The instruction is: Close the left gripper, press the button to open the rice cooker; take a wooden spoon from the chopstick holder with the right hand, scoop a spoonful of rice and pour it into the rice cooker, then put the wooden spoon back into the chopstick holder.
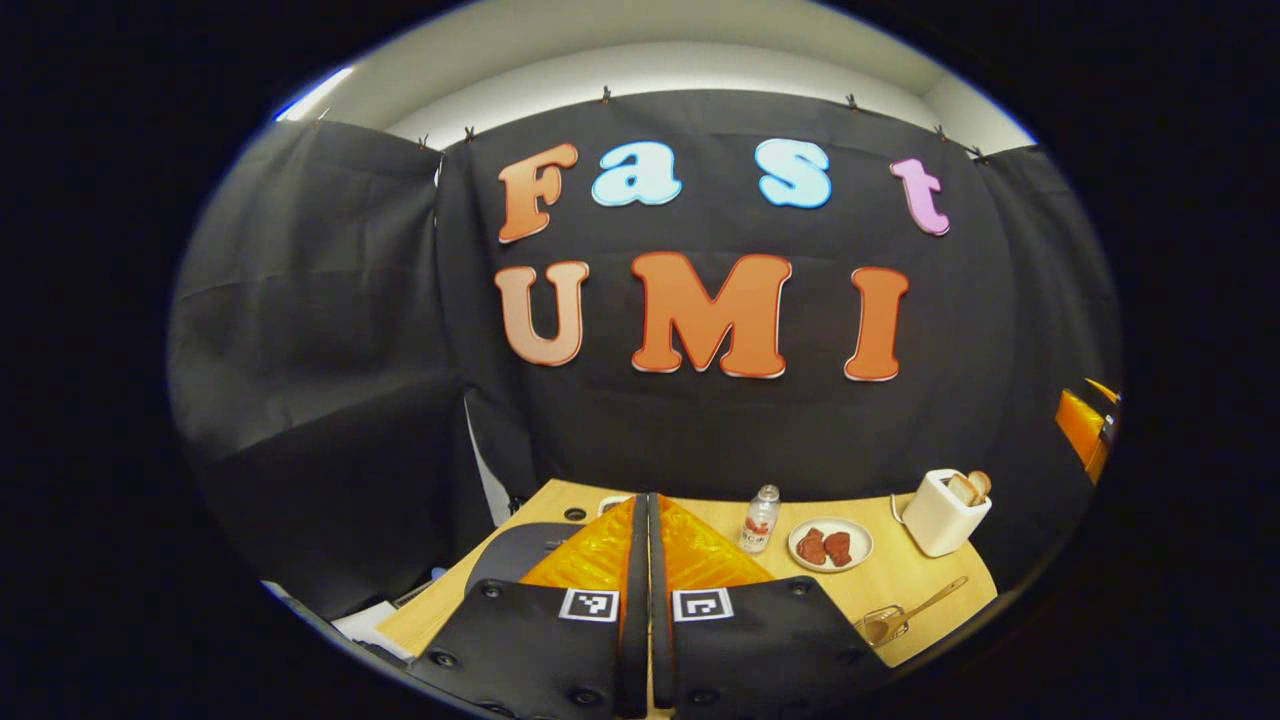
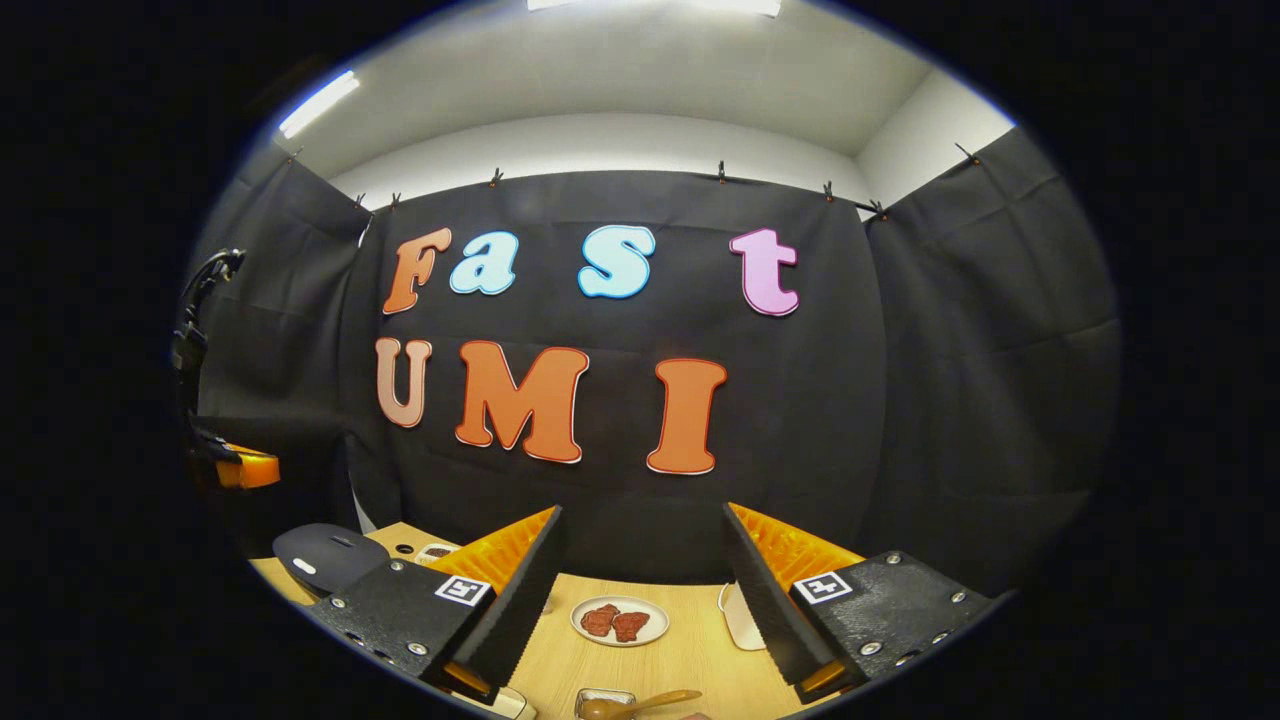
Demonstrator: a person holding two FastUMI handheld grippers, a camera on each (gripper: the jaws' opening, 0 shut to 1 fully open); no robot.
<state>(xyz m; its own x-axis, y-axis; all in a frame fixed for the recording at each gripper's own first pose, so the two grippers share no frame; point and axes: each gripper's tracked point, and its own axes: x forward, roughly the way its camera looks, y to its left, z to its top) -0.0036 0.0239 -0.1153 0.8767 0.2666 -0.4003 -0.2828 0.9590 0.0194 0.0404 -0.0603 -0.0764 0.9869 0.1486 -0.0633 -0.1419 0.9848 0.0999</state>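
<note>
Now the rice cooker (image 1: 520,556) sits with its lid down at the far left of the surface (image 1: 900,590). The left gripper (image 1: 647,560) has its fingers pressed together above it, so pushing the button looks next. The right gripper (image 2: 640,590) is wide open, and the wooden spoon (image 2: 640,706) lies near it.

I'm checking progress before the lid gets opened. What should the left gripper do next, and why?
Probably lower the left gripper onto the rice cooker button: its fingers are already together, and the dark lid looks shut, just below and left of them.
</note>
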